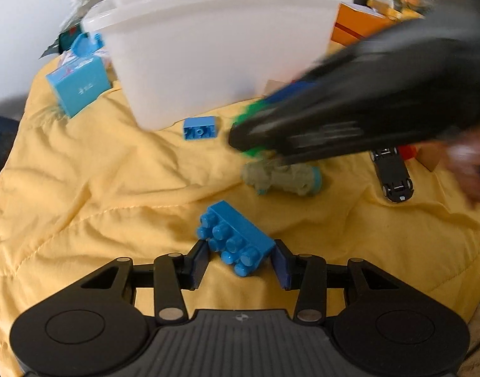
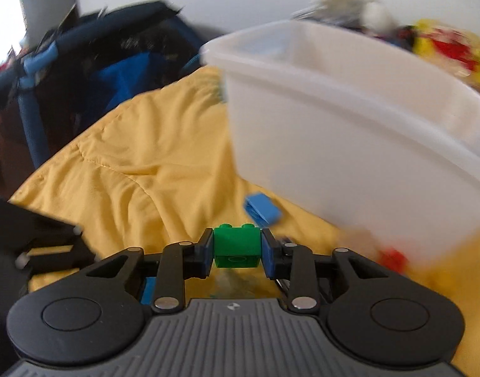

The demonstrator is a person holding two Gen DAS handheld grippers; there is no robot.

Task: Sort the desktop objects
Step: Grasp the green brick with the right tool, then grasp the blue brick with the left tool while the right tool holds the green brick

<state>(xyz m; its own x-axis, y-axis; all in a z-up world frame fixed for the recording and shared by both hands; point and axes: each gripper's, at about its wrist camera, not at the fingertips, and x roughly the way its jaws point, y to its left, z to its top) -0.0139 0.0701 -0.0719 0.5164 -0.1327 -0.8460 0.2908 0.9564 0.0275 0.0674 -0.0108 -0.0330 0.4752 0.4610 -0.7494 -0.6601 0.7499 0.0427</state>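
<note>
**Between two grips: green brick secured, blue brick pending**

On the rumpled yellow quilted cloth point(image 1: 92, 194), you are working both tools at once. Your right gripper point(image 2: 236, 248) is clamping a small green plastic building brick point(image 2: 236, 246), both pads pressing its sides and its studs facing up. Your left gripper point(image 1: 240, 262) is standing open around a long blue studded plastic brick point(image 1: 236, 238) that is lying tilted on the cloth; the right pad looks close to the brick's end, the left pad clear of it. The tall white translucent plastic tub point(image 1: 214, 50) is standing just beyond, with a smaller blue brick point(image 1: 199, 128) at its base. For a clean pickup, you are best squaring the left jaws to the blue brick's flat long sides, not its studs, before closing. Carrying the green brick over the tub rim likely comes next; keep it level.
</note>
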